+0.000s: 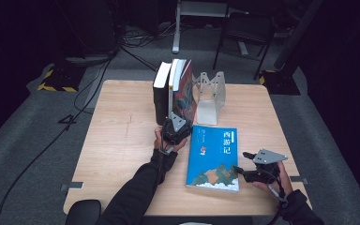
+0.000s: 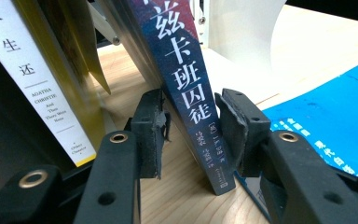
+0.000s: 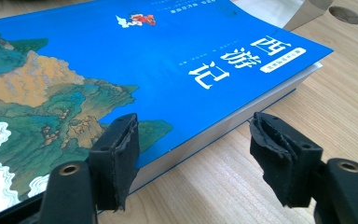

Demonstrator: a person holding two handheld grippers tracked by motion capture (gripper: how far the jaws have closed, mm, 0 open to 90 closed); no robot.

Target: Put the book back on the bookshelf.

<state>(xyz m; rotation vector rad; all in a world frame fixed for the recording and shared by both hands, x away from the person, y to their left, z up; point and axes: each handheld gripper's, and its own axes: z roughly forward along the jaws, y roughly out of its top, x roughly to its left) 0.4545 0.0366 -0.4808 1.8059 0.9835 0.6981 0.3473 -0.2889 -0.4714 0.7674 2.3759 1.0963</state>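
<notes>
Dark leaning book among standing books at table's far edge, between left gripper's half-open jaws; blue book flat nearby, right gripper wide open beside its edge.

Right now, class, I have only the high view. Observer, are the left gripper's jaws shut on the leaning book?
Observer: No. The left gripper straddles the dark book at its spine, jaws open, with a gap at one pad.
Operator: And the right gripper?
Observer: The right gripper is open too: one pad over the blue book, the other over the table.
Operator: What's beside the dark book?
Observer: A white spine reading Agatha Christie.
</notes>
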